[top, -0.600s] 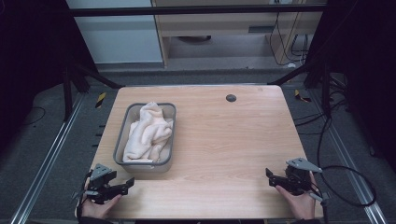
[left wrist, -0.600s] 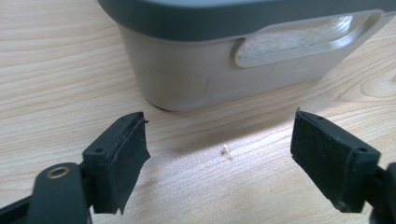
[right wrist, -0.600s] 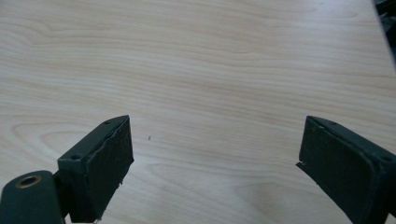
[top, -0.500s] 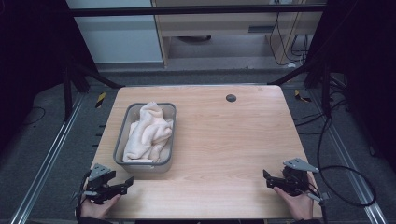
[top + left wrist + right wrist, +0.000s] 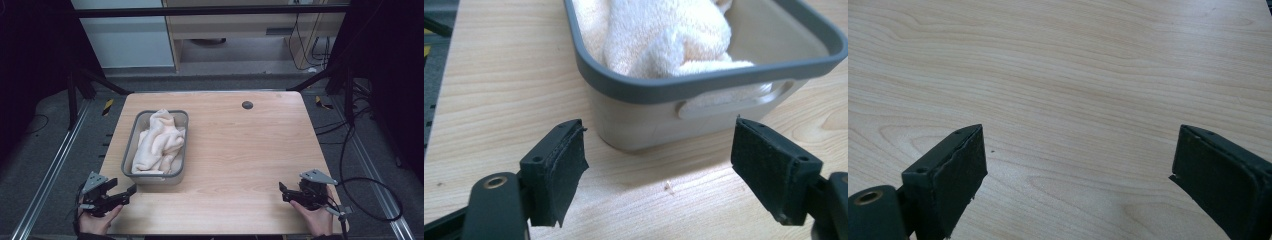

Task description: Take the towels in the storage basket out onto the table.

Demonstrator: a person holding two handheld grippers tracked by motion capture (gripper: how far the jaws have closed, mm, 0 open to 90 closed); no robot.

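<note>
The towel (image 5: 159, 142) in the bin (image 5: 131, 143) lay just ahead of the left gripper (image 5: 131, 190), jaws apart and empty, at the table's near-left corner; the right gripper (image 5: 283, 192), also open, was held well apart.

The table (image 5: 235, 165) is seen from above the near edge in the high view, looking forward and down, from fairly far off. From low and close, the bin (image 5: 704, 85) and its towel (image 5: 664, 30) are faced just beyond the fingers (image 5: 556, 165) in the left gripper view; both are shared with the high view. Bare wood beyond the fingers (image 5: 955, 175) is faced in the right gripper view, probably near mid-table.
</note>
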